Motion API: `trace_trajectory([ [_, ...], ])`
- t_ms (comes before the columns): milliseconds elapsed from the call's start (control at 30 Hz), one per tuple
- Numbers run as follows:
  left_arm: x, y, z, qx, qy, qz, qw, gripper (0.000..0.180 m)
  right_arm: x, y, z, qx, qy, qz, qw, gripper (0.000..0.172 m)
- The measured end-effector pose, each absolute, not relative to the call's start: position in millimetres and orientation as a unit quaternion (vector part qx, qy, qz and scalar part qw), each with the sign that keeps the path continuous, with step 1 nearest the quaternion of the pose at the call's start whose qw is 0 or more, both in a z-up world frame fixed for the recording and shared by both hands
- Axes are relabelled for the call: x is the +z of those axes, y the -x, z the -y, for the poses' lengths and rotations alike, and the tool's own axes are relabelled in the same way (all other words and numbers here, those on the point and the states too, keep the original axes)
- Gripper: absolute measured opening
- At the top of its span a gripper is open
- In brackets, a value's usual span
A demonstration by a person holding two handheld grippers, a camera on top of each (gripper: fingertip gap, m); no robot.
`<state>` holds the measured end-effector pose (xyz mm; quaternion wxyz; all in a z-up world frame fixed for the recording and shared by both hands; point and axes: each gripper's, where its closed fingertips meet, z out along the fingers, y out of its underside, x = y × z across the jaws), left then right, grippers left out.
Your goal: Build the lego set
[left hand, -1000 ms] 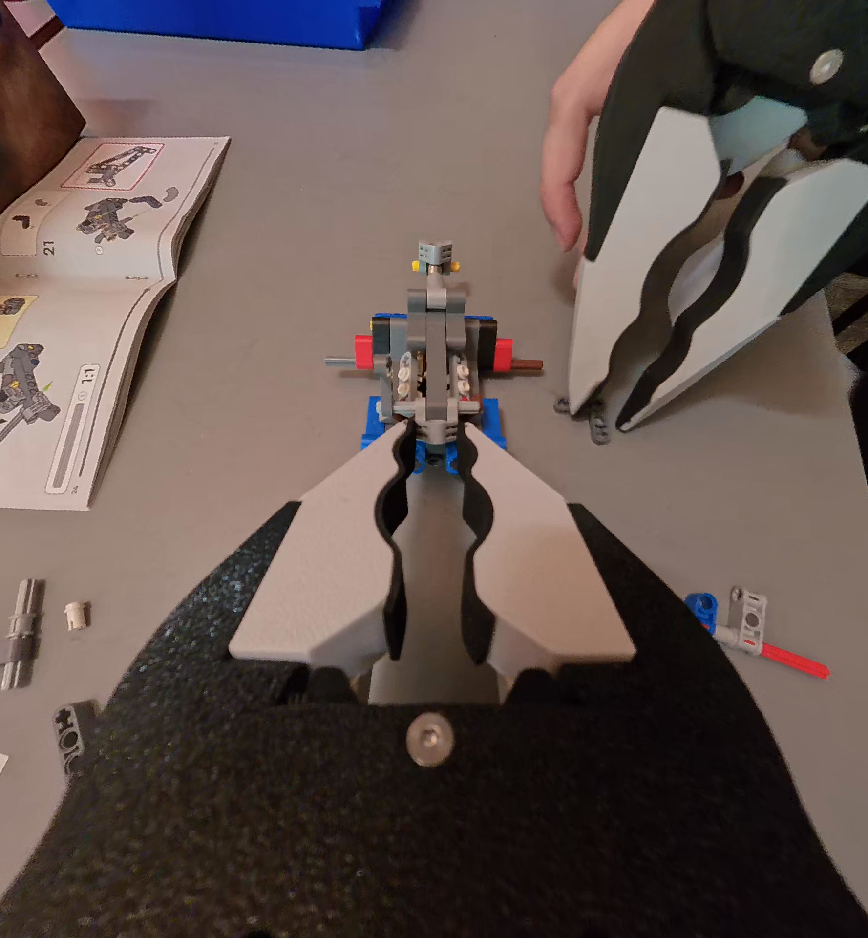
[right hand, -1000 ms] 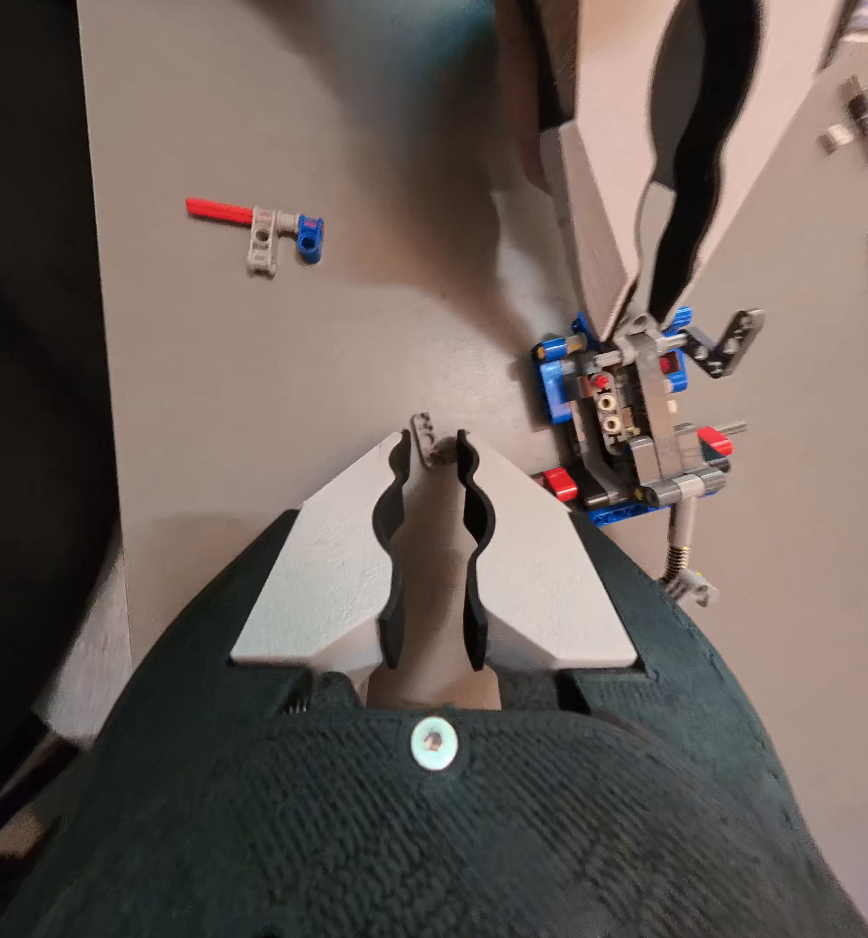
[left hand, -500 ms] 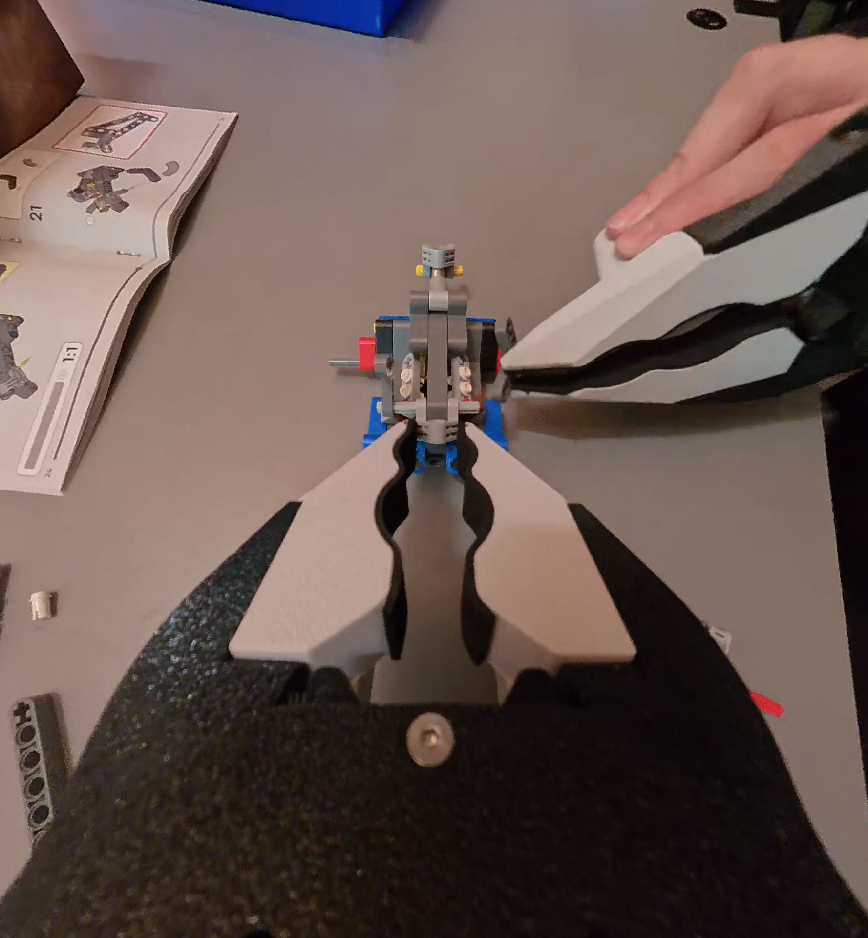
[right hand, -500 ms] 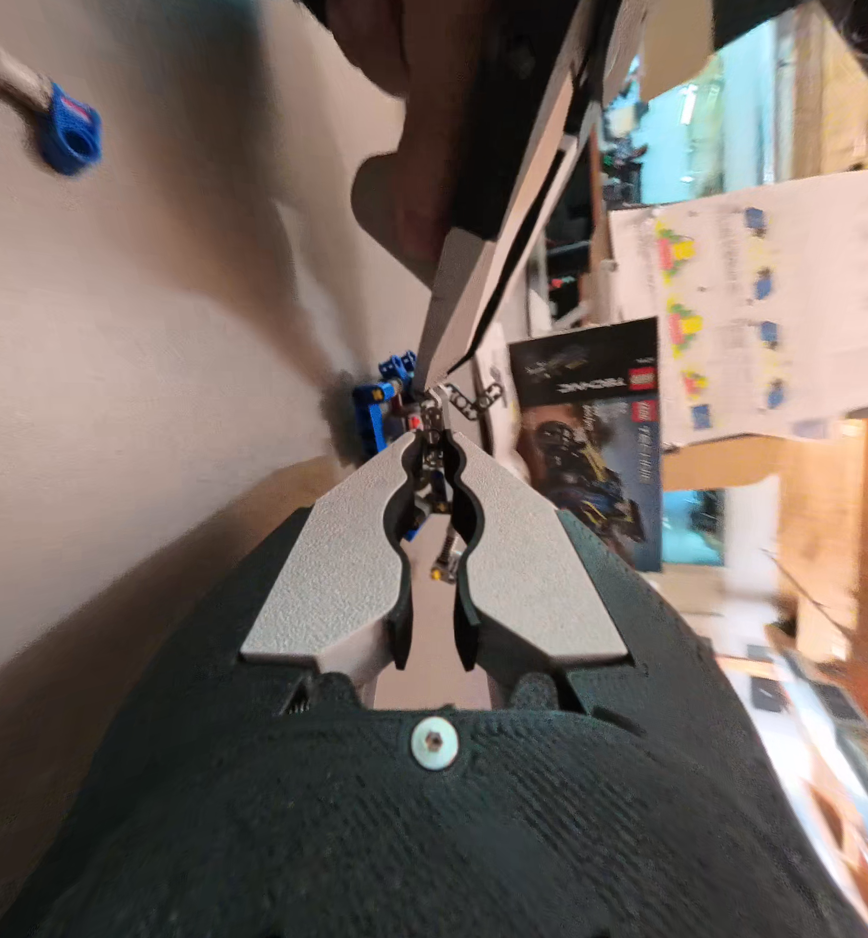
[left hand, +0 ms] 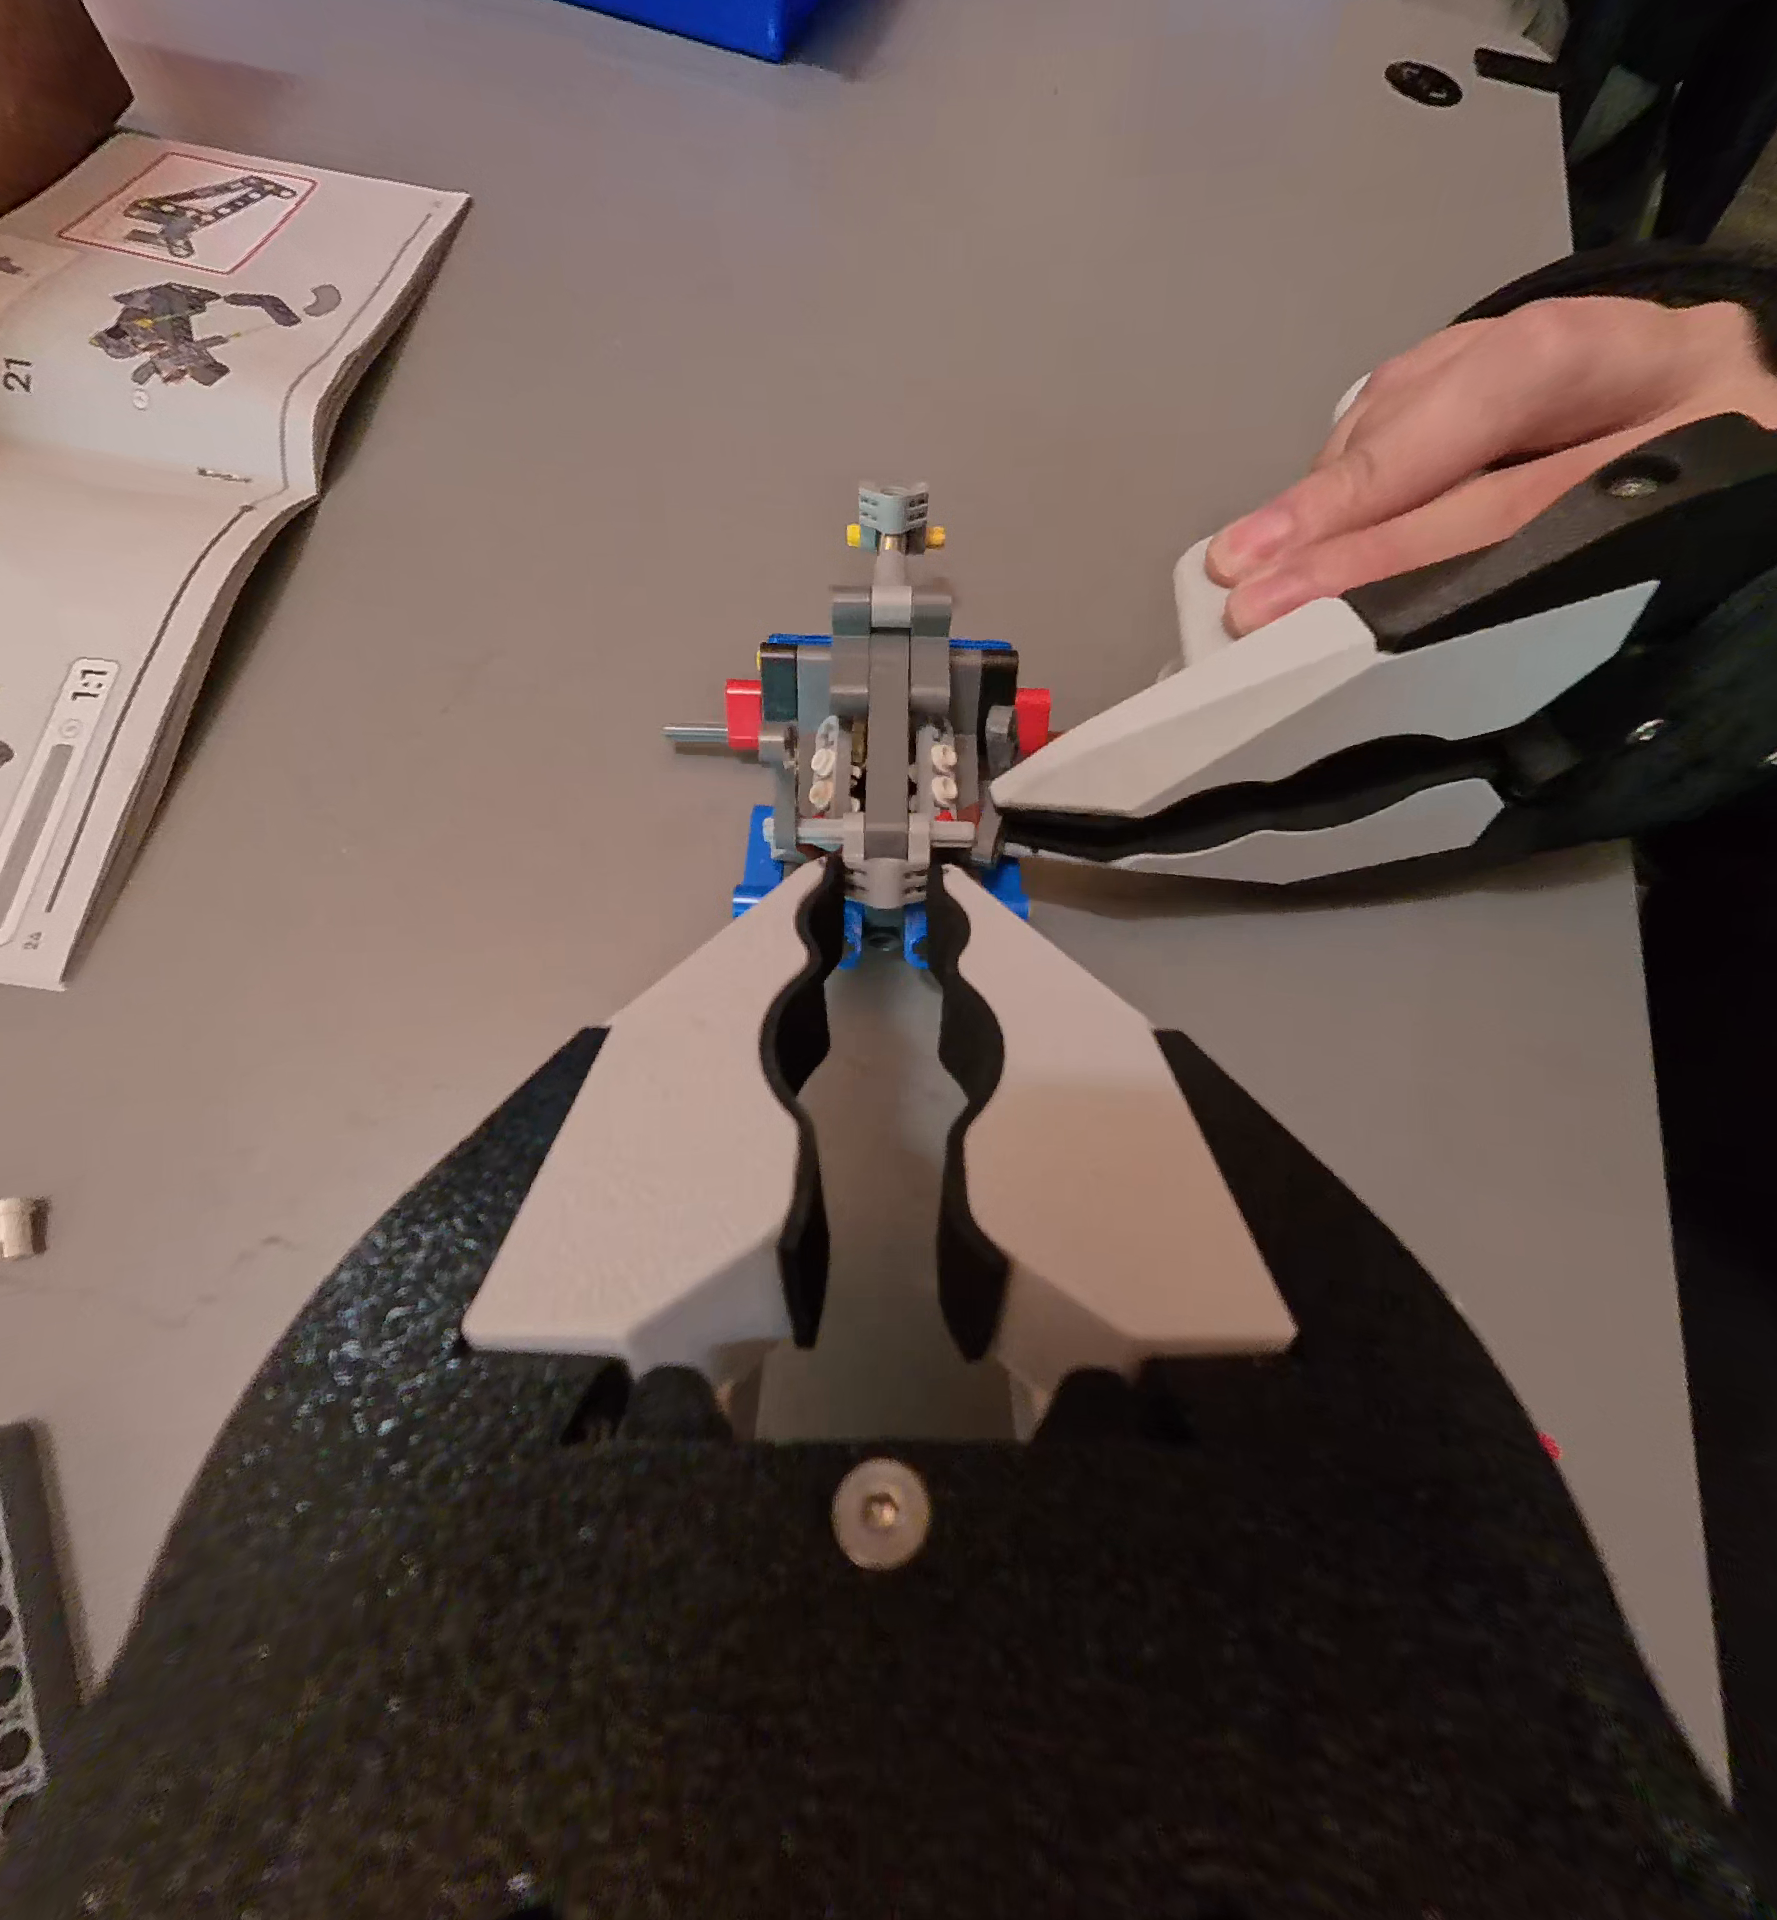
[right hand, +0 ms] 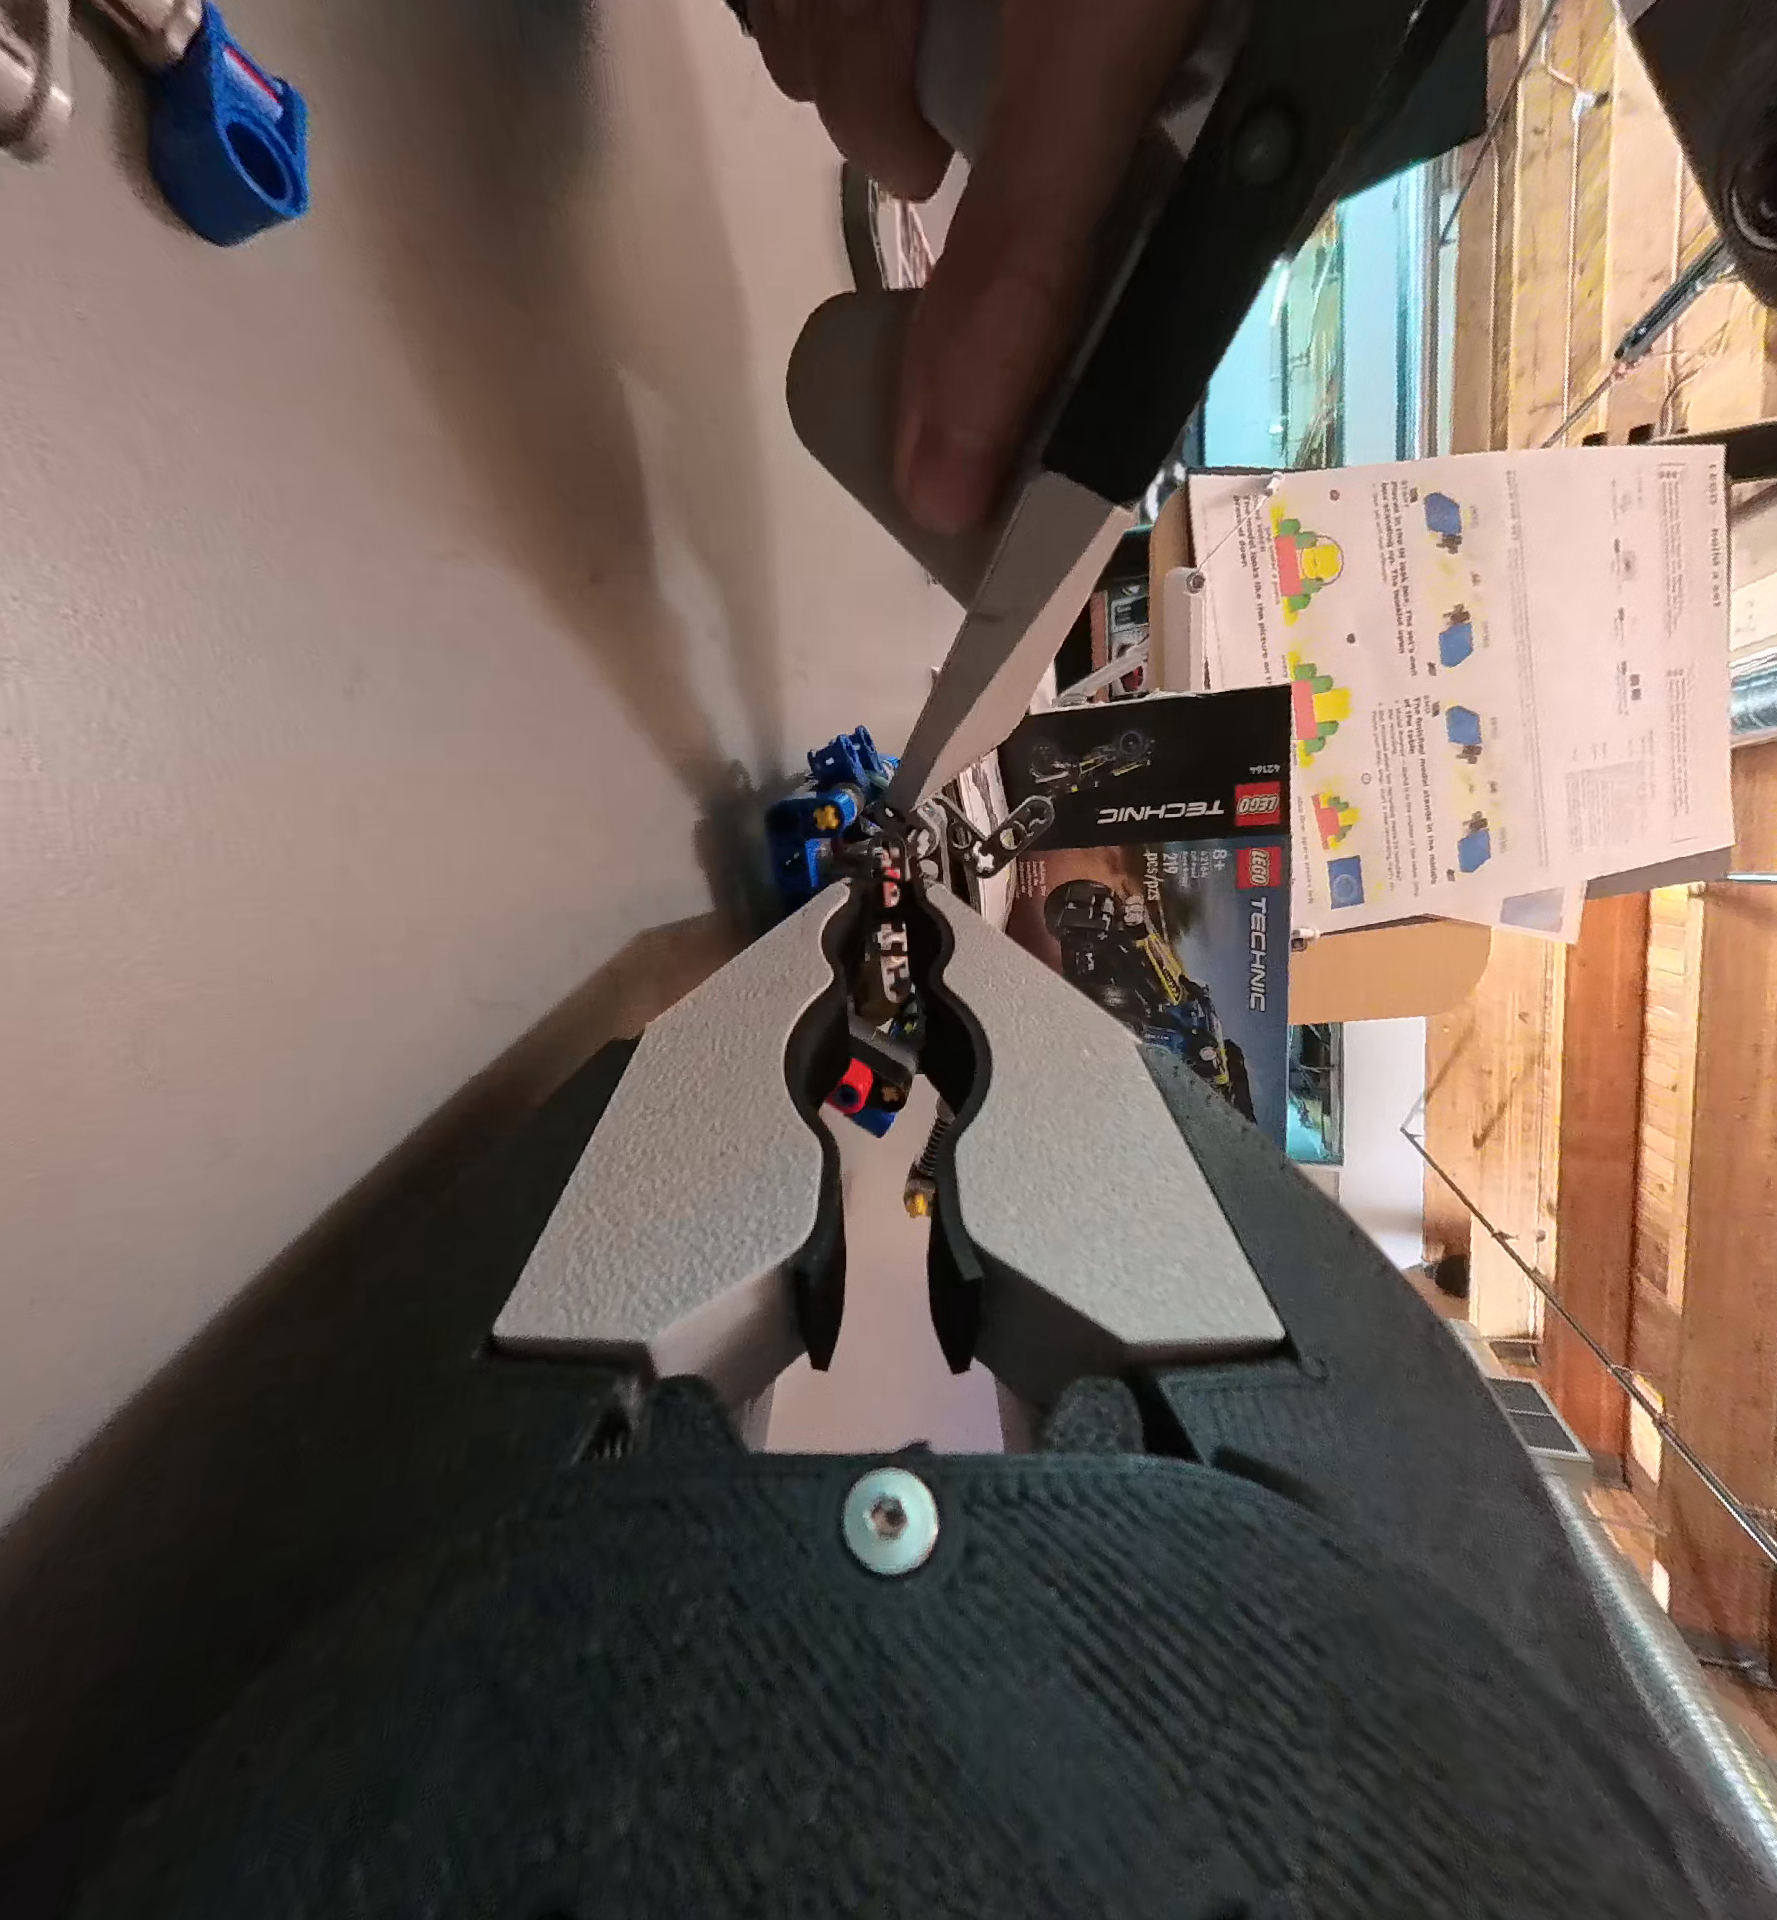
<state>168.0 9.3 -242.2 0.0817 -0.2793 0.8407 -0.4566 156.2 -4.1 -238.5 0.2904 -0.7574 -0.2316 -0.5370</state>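
Left tongs (left hand: pixel 879 883) clamp your model's (left hand: pixel 889 717) near end | right tongs (left hand: pixel 1009 831) pinch a small part at its right flank.

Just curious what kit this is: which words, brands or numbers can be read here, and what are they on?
I do not copy out writing; this is what bears it.
Open instruction booklet, left of the brick model: printed numbers, legible.
Black and blue kit box behind the model: brand marks, numbers, legible.
White sheet with coloured pictures beside the box: print too small.
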Motion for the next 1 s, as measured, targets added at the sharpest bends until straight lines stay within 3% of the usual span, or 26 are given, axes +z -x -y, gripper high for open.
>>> trace_trajectory([
  [1000,-247,-176,-11,-0.426,0.284,-0.854,0.093,0.012,-239,-168,3,-0.598,0.724,0.274,0.209,0.004],
])
